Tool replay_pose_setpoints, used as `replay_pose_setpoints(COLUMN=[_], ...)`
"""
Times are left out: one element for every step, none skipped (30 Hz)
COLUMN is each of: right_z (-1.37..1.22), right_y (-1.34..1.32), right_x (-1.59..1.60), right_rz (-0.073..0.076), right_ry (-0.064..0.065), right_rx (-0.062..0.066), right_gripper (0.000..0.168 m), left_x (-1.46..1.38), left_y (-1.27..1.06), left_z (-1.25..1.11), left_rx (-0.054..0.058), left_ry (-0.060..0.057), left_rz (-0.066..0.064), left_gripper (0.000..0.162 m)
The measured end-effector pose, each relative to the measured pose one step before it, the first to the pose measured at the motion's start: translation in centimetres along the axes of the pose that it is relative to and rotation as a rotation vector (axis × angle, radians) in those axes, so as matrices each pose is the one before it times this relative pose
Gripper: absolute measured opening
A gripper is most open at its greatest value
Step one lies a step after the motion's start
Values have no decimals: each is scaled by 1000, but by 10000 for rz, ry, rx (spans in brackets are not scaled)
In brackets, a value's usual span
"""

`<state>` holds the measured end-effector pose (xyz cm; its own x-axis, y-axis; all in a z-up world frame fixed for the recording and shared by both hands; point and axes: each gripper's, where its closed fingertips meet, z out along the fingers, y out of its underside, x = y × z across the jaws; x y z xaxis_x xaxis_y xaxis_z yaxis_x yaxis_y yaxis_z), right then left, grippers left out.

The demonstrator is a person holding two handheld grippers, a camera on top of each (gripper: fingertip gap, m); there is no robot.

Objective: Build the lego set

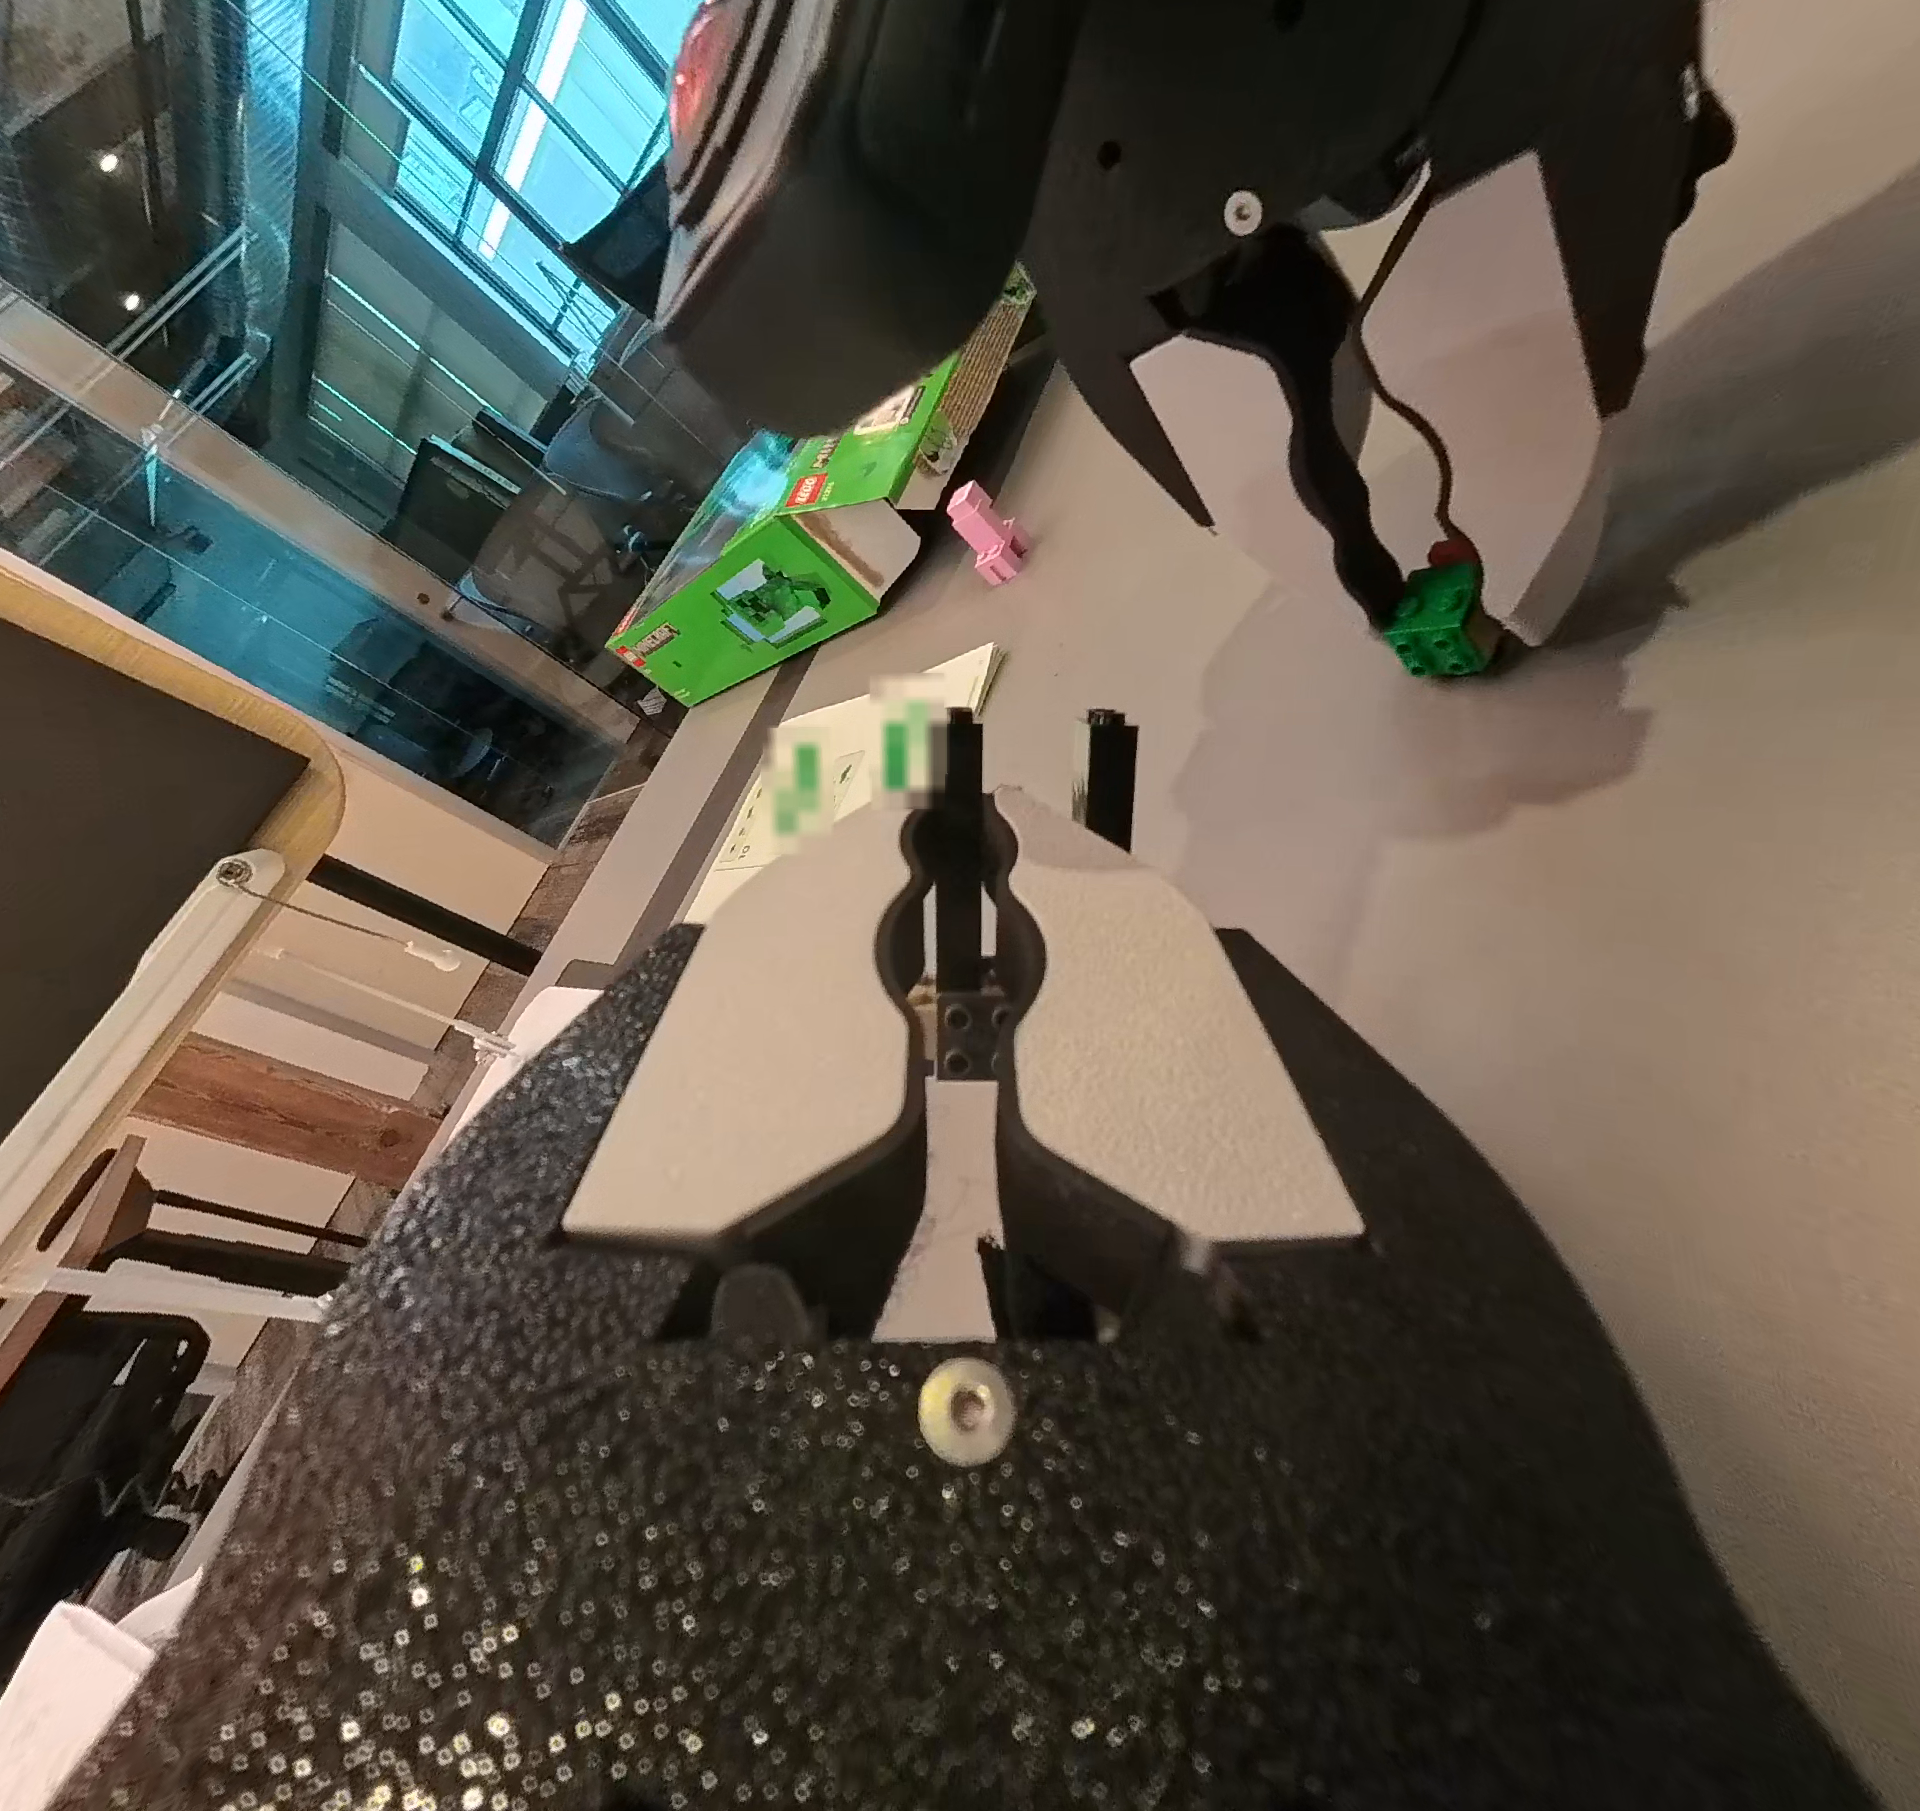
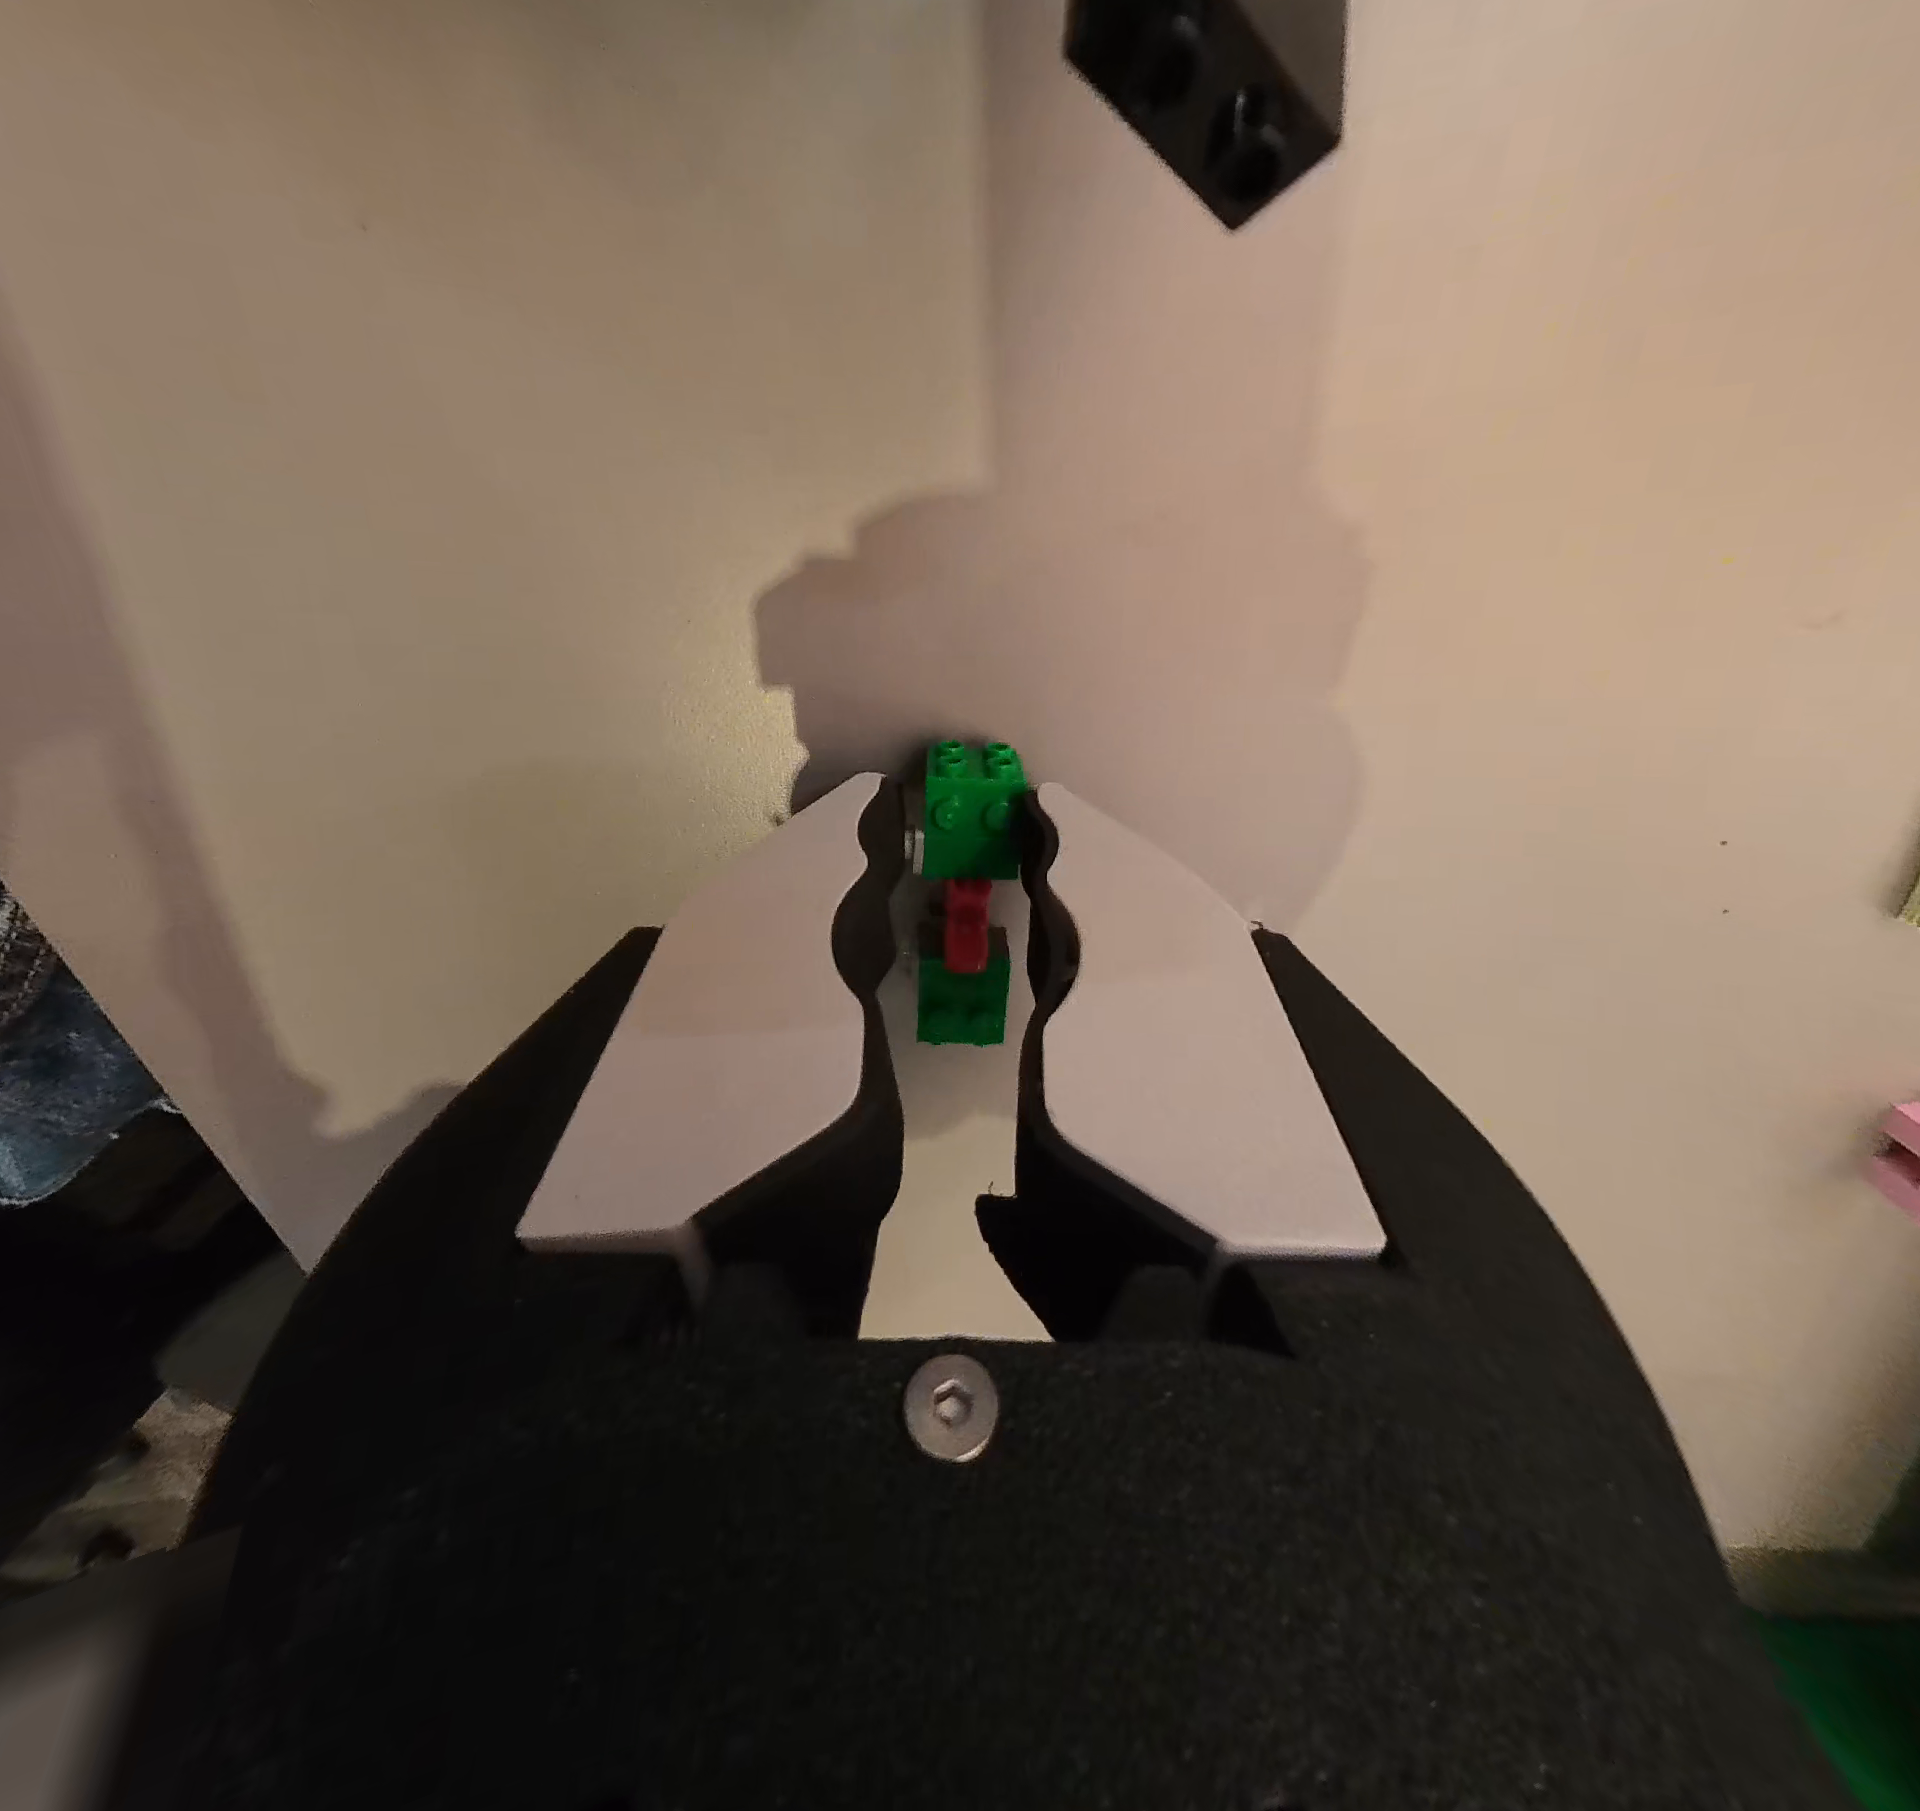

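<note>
My left gripper (image 1: 961, 811) is shut on a tall black lego piece (image 1: 961, 930) with a dark grey studded block at its base, held upright between the fingers. My right gripper (image 2: 961, 795) is shut on a small green lego assembly (image 2: 971, 826) with a dark red part (image 2: 966, 920) in its middle, pressed down on the grey table. In the left wrist view the right gripper (image 1: 1455, 608) points down at the far right, on the green assembly (image 1: 1439, 623). A second black column (image 1: 1107, 774) stands on the table just beyond my left fingertips.
A green lego box (image 1: 758, 598) lies open at the table's far edge, with a pink lego figure (image 1: 987, 535) beside it. An instruction booklet (image 1: 935, 691) lies behind the black pieces. A black brick (image 2: 1205, 47) shows at the top of the right wrist view. The table edge runs along the left. The right tips stand about 20 cm off the pink lego figure (image 1: 987, 535).
</note>
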<state>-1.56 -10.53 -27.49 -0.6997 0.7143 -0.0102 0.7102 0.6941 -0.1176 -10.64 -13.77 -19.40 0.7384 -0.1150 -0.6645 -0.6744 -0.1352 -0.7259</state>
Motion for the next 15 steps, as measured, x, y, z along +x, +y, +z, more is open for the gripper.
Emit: replay_pose_setpoints(right_z=[-13,-28,-93,-201,-297,-382,-422,-443,-455,-471,-437,-398,-329,-210,-114], right_y=[17,2,-114,-270,-495,-656,-808,-965,-1127,-1275,-1323,-1407,-1332,-1060,-877], right_x=[45,122,156,96,133,206,332,270,255,297,177,62,-63,-165,-26], right_rz=[37,37,83,149,182,190,179,205,265,284,366,438,461,472,414], right_ry=[16,80,91,27,51,93,188,138,117,147,45,-37,-122,-214,-95], right_rx=[53,98,199,307,454,547,646,755,848,966,1003,1063,1013,819,711], right_gripper=[21,21,21,21,21,21,20,21,20,20,20,20,20,20,20], left_x=[-6,-4,0,-28,-23,-35,-44,-70,-85,-108,-71,-34,-25,-47,-36], left_y=[-14,9,-2,-10,-4,-5,-6,-26,-38,-30,-14,-36,-46,-48,-47], left_z=[2,-1,5,-17,2,-14,-13,-29,-41,-42,-24,-16,-23,-23,-25], left_rx=[5,-2,7,9,7,15,16,15,26,13,5,28,43,32,27], left_ry=[-2,2,1,-8,-3,-4,-12,-18,-31,-41,-24,-5,-6,-16,-17], left_rz=[-4,-2,-9,-12,-23,-35,-37,-38,-38,-34,-29,-36,-39,-25,-13], left_gripper=[7,7,7,7,7,7,7,7,7,7,7,7,7,7,7])
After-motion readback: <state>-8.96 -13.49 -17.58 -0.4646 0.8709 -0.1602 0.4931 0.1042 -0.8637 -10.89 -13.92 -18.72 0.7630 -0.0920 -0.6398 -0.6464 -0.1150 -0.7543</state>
